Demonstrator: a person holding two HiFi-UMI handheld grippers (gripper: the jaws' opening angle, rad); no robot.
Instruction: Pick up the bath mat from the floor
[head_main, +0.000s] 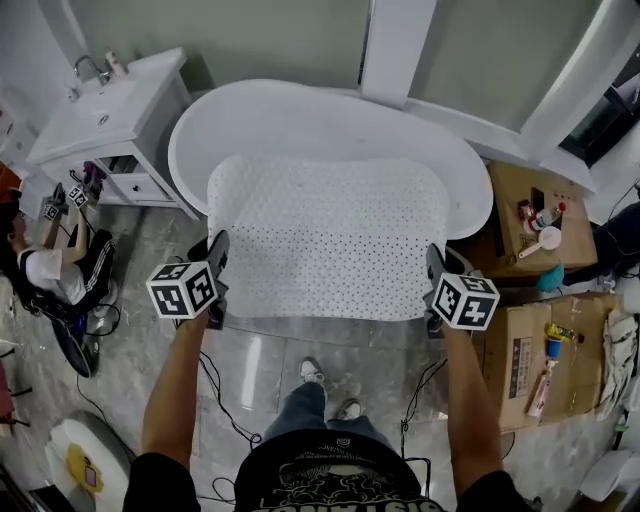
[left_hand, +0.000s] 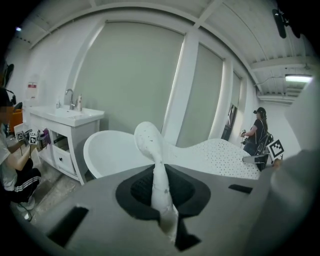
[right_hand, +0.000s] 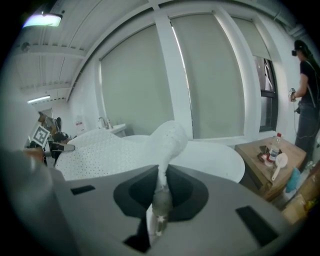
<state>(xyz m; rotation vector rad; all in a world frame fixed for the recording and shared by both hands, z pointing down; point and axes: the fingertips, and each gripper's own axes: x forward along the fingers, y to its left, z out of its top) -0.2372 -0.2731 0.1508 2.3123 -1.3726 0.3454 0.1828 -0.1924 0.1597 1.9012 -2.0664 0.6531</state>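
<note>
Behind the bath mat (head_main: 325, 240), much of the bathtub (head_main: 300, 115) is hidden.

No words or numbers can be read. White print on the person's black shirt (head_main: 340, 485) is cut off; print on a cardboard box (head_main: 522, 368) and a wall notice (left_hand: 32, 90) is too small. The left gripper (head_main: 217, 245) and right gripper (head_main: 435, 260) bear letterless black-and-white square markers.
</note>
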